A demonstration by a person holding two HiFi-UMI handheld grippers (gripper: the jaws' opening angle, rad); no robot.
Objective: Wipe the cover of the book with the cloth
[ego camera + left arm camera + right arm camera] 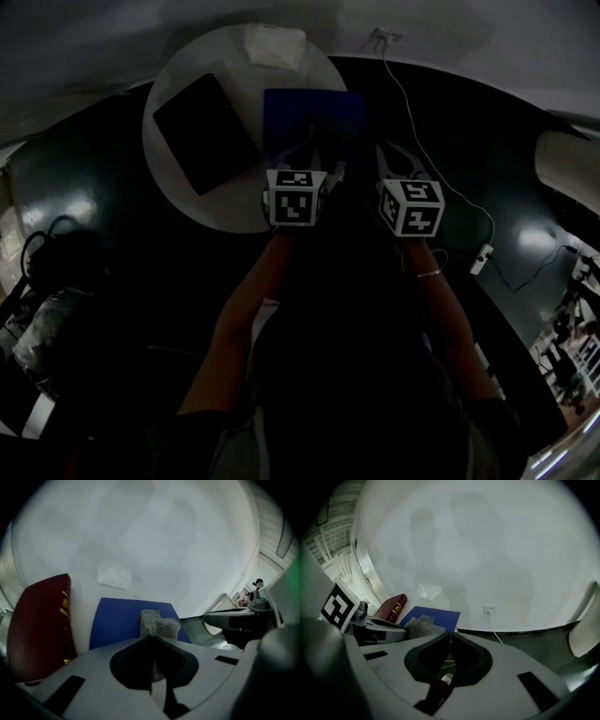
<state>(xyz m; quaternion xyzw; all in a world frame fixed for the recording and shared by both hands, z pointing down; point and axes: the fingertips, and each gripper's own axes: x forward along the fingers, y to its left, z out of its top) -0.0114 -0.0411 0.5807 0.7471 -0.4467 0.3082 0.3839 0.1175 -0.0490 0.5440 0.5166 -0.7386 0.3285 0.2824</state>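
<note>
A blue book (314, 117) lies flat at the near right of the round white table (173, 183). A grey cloth (158, 623) rests bunched on the book's cover (117, 620), and my left gripper (151, 638) is shut on the cloth's near end. In the head view the left gripper (314, 152) reaches over the book's near edge. My right gripper (394, 155) hovers just right of the book, off the table's edge, with its jaws shut (451, 637). From the right gripper view the cloth (423, 626) shows on the book (438, 616).
A maroon book (206, 131) lies left of the blue one. A crumpled white tissue (277, 45) sits at the table's far edge. A white cable (422, 122) runs from a wall outlet (490, 609) to a power strip (481, 259) on the dark floor.
</note>
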